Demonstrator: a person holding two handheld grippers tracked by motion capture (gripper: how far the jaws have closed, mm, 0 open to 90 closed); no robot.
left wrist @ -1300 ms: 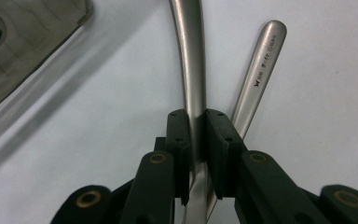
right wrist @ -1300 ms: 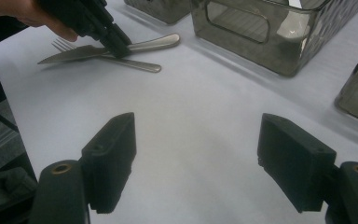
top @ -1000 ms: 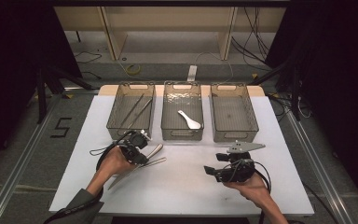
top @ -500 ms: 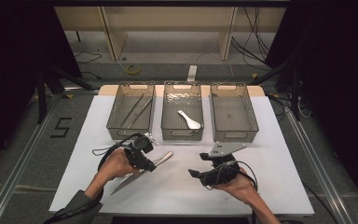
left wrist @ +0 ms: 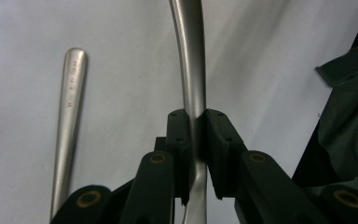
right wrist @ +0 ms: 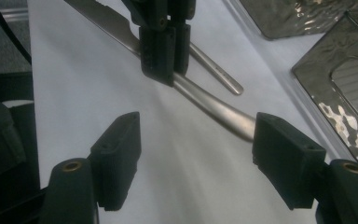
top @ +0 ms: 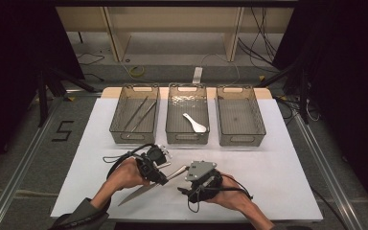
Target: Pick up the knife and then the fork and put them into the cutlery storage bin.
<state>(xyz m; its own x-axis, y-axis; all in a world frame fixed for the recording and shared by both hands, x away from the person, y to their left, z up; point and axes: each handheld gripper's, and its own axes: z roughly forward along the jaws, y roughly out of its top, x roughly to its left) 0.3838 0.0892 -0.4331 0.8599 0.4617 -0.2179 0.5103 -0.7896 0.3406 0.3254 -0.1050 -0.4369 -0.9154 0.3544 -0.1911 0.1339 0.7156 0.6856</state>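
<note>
Knife (top: 146, 187) clenched mid-handle in left tongs (top: 159, 173) above near table (top: 287, 182), handle end poking rightward as if for handover, right tongs (top: 188, 178) spread and just closing in around it.

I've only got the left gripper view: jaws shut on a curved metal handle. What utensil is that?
Observer: A knife; the high view shows its blade pointing back toward the person.
Operator: Where is the other gripper?
Observer: The right gripper faces the handle's free end; its jaws are open and have just been closing, with the end between them, not squeezed.
Operator: Any bins ahead?
Observer: Three; the middle bin holds a white spoon.
</note>
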